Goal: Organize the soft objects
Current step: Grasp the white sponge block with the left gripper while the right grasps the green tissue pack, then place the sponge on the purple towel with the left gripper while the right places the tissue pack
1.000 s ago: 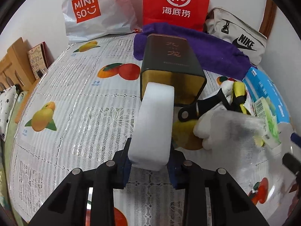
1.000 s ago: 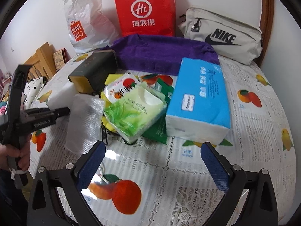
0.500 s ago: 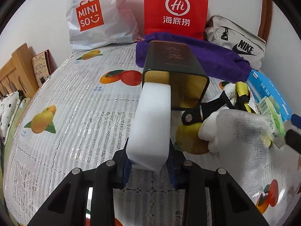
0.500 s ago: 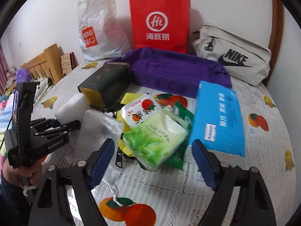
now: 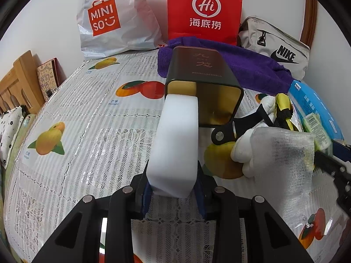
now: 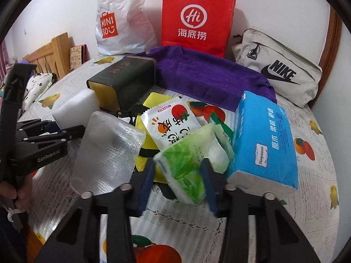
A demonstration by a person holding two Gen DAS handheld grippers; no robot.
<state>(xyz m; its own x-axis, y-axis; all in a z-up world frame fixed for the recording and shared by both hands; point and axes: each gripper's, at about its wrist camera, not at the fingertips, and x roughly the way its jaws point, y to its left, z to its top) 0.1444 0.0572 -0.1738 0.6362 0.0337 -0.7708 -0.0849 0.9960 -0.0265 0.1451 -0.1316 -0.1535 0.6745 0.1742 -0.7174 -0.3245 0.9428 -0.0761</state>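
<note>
My left gripper [image 5: 173, 188] is shut on a white foam block [image 5: 177, 140]. The block's far end rests at the open mouth of a dark tin [image 5: 201, 70] lying on its side. The right wrist view shows that gripper [image 6: 43, 135] at the left, with the block [image 6: 76, 107] against the tin [image 6: 125, 76]. My right gripper [image 6: 178, 166] is closing on a green tissue pack [image 6: 190, 151]. Its blue pads touch the pack's two sides. The pack lies tilted on the pile of soft things.
A clear bubble sheet [image 6: 107, 151], a fruit snack packet [image 6: 171, 122], a blue tissue box [image 6: 265, 138] and a yellow bag [image 6: 153, 100] crowd the middle. A purple towel [image 6: 208, 74], a red paper bag [image 6: 197, 17], a white Miniso bag [image 6: 118, 26] and a Nike pouch [image 6: 278, 70] line the back wall.
The right gripper came forward over the green tissue pack and its jaws narrowed from wide open onto the pack. The left gripper kept the foam block at the tin's mouth.
</note>
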